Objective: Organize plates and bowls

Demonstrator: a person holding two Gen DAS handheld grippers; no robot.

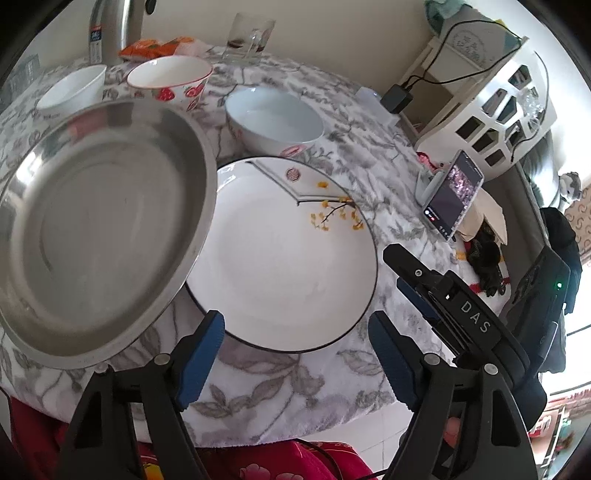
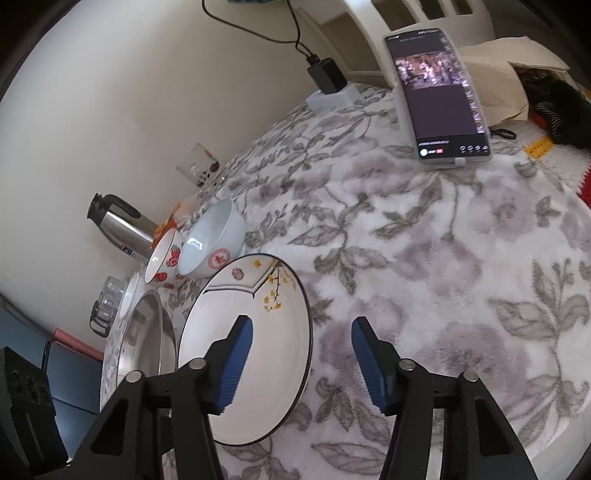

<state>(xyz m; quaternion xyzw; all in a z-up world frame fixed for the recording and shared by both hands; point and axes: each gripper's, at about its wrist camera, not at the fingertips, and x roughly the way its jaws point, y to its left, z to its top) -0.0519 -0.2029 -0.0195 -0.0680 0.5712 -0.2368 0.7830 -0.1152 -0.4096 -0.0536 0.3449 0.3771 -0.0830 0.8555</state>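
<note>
A white plate with a black rim and yellow flowers lies on the floral tablecloth. My left gripper is open, its blue pads straddling the plate's near rim without touching it. My right gripper is open too, with one pad above the plate and the other outside its right rim. A steel plate overlaps the white plate's left side. Behind stand a pale blue bowl, a strawberry-patterned bowl and a plain white bowl.
A phone on a stand is at the right, with a white basket behind it. At the back wall stand a steel thermos, a glass and an orange packet. The table's near edge drops to red cloth.
</note>
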